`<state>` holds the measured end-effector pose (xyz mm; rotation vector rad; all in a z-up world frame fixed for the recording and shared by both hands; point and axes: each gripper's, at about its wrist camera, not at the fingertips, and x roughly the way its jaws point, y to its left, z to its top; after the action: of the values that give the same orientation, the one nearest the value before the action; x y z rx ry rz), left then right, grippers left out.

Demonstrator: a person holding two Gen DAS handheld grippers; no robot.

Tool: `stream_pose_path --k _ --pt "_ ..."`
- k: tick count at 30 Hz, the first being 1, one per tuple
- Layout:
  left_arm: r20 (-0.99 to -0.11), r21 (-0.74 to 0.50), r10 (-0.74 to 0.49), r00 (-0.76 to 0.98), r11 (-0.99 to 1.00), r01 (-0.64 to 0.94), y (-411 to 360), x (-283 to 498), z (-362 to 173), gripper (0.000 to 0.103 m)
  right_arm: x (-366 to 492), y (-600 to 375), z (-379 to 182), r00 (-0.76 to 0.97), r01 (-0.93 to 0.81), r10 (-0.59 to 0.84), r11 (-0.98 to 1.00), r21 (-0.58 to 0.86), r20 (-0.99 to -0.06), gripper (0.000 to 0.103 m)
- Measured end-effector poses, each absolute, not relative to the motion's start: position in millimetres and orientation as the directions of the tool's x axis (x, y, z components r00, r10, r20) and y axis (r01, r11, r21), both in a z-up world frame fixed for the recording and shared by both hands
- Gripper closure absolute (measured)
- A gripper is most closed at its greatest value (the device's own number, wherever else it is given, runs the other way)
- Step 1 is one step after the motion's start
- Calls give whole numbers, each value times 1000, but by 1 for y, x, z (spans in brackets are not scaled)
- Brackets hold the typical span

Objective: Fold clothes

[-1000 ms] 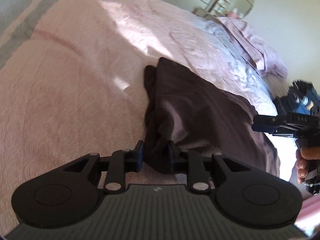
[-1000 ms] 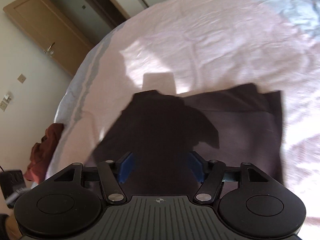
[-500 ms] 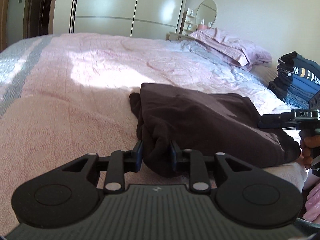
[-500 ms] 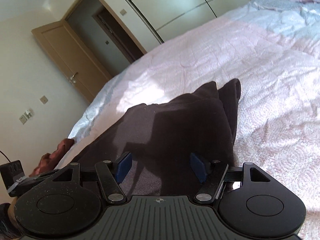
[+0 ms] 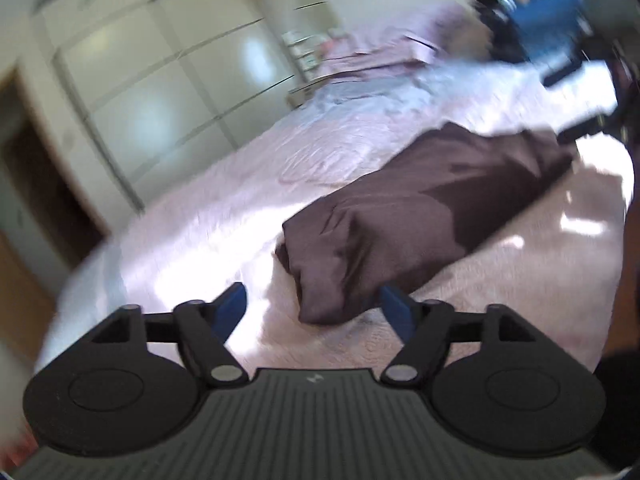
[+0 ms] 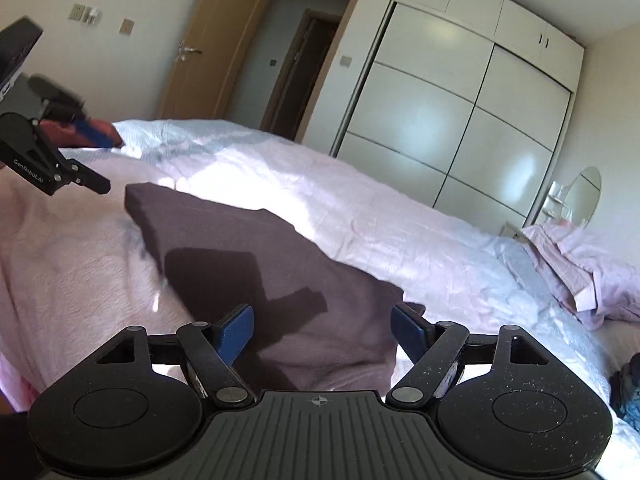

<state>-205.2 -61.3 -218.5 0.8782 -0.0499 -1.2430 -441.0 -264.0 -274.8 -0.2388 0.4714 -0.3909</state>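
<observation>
Fold of the long brown strip: how to do it well

Find the dark brown garment [image 5: 420, 216] flat on the pink bed [image 5: 224, 216], folded into one long strip, close to the near side edge. Note the left tool [image 5: 312, 304]: wide open, holding nothing, blue pads [image 5: 230, 308] apart, just before one short end of the strip. Note the right tool [image 6: 322, 330] too: wide open, empty, hanging over the other short end.

Looks like time for the next fold, end to end.

- Go down low at each short end.
- Slide one pad under all the layers, not just the top one.
- Pinch near a corner, not the middle, so the edge stays straight.
- Lift only a little, to keep the layers from sliding apart.
- Bring one short end over to meet the other, edge on edge.
- Let go gently, then press flat along the fold.

Watch out for the lumpy, bunched end near the left tool; smooth it first, or expect a crooked fold.

Keep away from the pile of blue clothes [image 5: 532, 4], blurry at the far corner of the bed.
</observation>
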Motion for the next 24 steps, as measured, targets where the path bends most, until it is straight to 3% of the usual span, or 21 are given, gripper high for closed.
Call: stream_pose_path --k 2,5,9,16,18,23,24 --pt "-383 737 -834 398 -17 676 -71 -215 -230 13 -437 -262 -278 807 292 -403 907 -302 -431 24" --pt "-358 888 -833 422 -165 430 -85 -220 -262 9 -426 -250 -287 794 222 -420 874 -433 -439 24" --pt "-370 926 -841 394 -304 222 -100 -217 -296 9 -400 -232 -309 776 133 -472 772 -622 -419 24" --pt "-350 937 -875 334 -332 111 -137 -202 -318 10 -367 -238 -332 694 87 -511 758 -646 -506 25" --pt "-364 932 -867 341 -337 137 -147 -196 -316 20 -363 -241 -337 682 88 -514 764 -639 -521 25" --pt "-410 911 -840 356 -363 195 -156 -190 -319 80 -354 -247 -348 682 85 -547 720 -689 -486 25" --pt "-417 908 -835 358 -367 200 -155 -190 -320 83 -348 -249 -353 682 64 -542 713 -699 -491 29"
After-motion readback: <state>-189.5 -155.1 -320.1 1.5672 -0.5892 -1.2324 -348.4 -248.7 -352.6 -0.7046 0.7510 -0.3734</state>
